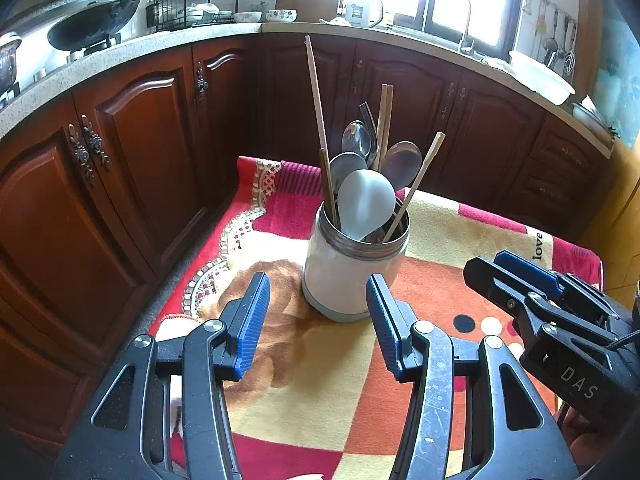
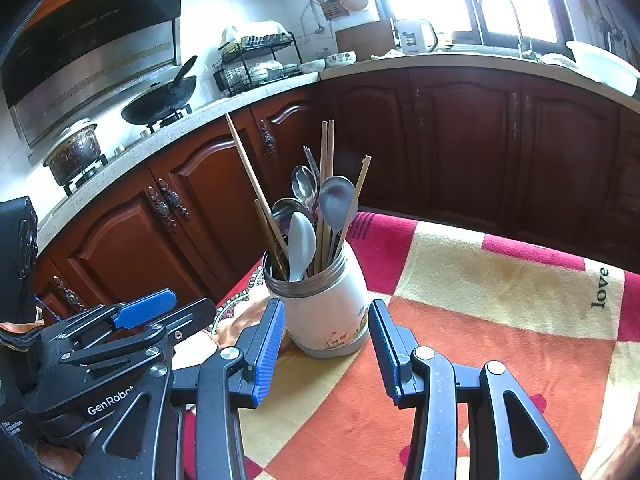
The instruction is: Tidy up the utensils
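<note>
A white utensil jar [image 1: 340, 276] [image 2: 328, 316] with a metal rim stands on a table under a colourful patterned cloth [image 1: 320, 380] [image 2: 460, 320]. In it stand a grey plastic spoon [image 1: 366, 202] [image 2: 302, 244], metal spoons [image 1: 400, 164] [image 2: 336, 204] and several wooden chopsticks [image 1: 318, 100] [image 2: 256, 184]. My left gripper [image 1: 318, 322] is open just in front of the jar, nothing between its blue pads. My right gripper [image 2: 326, 356] is open too, near the jar's foot, and holds nothing. Each gripper shows in the other's view, the right gripper [image 1: 520, 280] at the right and the left gripper [image 2: 160, 308] at the left.
Dark wooden cabinets [image 1: 140, 160] [image 2: 460, 140] run beyond the table under a speckled counter [image 1: 160, 46]. On the counter stand a black wok [image 1: 94, 28] [image 2: 160, 104], a pot [image 2: 74, 152], a dish rack [image 1: 192, 4] [image 2: 256, 60], a white basin [image 1: 544, 78] and a kettle [image 2: 414, 36].
</note>
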Tool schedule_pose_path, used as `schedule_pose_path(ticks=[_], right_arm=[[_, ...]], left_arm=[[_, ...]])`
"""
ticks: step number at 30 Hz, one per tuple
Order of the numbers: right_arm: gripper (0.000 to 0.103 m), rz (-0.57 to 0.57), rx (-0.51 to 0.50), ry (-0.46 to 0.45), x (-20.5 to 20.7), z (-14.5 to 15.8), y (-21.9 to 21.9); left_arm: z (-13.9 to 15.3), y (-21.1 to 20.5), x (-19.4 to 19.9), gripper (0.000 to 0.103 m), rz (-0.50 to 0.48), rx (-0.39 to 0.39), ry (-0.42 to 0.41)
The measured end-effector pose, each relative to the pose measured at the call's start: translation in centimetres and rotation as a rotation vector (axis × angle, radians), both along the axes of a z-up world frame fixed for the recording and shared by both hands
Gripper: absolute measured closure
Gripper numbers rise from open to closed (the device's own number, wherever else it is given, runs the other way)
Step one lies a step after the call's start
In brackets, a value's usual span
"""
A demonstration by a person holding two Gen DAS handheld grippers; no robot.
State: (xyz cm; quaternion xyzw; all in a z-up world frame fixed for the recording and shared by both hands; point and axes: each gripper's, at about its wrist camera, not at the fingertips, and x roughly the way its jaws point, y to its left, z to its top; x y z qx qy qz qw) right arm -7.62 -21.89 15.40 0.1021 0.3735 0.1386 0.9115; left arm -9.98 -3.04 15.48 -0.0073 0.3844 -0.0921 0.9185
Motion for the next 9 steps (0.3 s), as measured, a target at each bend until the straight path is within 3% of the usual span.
schedule_pose_path(ticks=[9], right_arm=[[0.061, -0.019, 0.018, 0.014, -0.2, -0.78, -0.85]], left_arm=[[-0.63, -0.5, 0.12, 0.053, -0.015, -0.011, 0.008]])
